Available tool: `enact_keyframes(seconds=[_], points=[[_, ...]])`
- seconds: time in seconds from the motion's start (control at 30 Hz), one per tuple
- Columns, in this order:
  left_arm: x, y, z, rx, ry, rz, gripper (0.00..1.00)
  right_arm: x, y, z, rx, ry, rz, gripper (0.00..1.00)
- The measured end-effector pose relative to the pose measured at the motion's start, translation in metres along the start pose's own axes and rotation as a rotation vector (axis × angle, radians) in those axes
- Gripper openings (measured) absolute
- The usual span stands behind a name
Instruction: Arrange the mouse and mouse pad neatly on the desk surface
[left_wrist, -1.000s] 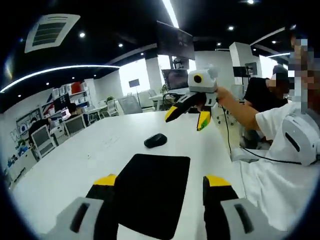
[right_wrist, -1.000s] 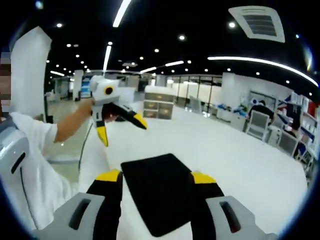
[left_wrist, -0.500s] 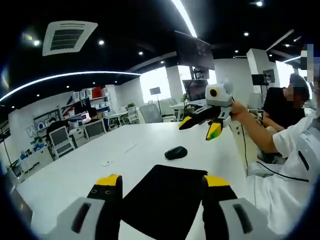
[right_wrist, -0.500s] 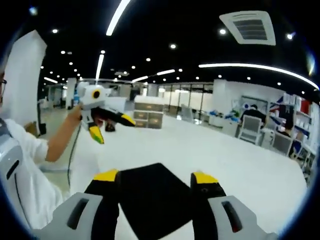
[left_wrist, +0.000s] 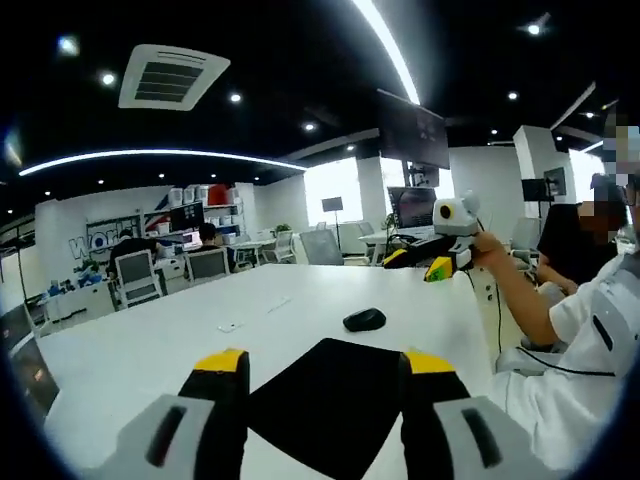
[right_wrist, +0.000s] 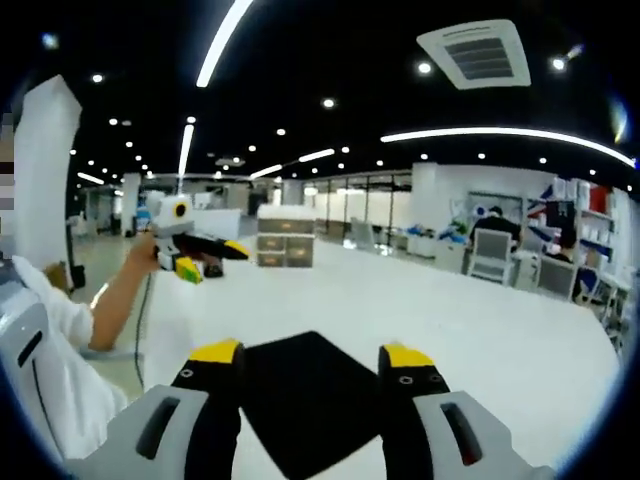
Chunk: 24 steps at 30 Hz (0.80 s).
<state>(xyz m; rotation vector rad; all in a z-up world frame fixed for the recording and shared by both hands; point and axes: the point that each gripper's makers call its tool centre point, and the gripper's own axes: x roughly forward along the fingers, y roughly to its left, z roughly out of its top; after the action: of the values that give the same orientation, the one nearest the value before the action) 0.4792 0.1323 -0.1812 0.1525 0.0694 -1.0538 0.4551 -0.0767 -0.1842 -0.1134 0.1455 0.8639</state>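
**Both grippers raised above white desk, jaws apart, holding nothing**

Left gripper (left_wrist: 312, 365) and right gripper (right_wrist: 312, 355) spread wide, empty, hovering clear of black mouse pad (left_wrist: 335, 402) at desk's near edge. Black mouse (left_wrist: 365, 319) beyond pad, apart from it. Broad bare white desk (left_wrist: 150, 345) all around. Open-plan office behind, ceiling lights overhead.

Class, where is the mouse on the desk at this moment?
In the left gripper view, the mouse sits on the white desk just beyond the far edge of the black pad, apart from it.
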Motion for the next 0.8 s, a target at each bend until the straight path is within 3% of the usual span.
enact_keyframes(seconds=[0.13,0.5,0.63,0.8], points=[[-0.006,0.004,-0.008,-0.002,0.020,0.016,0.60,-0.004,-0.001,0.001,0.005,-0.016,-0.001,0.52],[-0.017,-0.010,-0.001,-0.033,-0.036,-0.023,0.58,-0.021,0.004,-0.012,-0.020,-0.023,-0.012,0.52],[-0.019,-0.009,0.003,-0.026,-0.043,-0.013,0.58,-0.028,0.005,0.002,-0.028,-0.072,-0.017,0.52],[-0.019,-0.010,0.004,-0.020,-0.044,-0.004,0.58,-0.028,0.006,-0.004,-0.051,-0.045,-0.018,0.52]])
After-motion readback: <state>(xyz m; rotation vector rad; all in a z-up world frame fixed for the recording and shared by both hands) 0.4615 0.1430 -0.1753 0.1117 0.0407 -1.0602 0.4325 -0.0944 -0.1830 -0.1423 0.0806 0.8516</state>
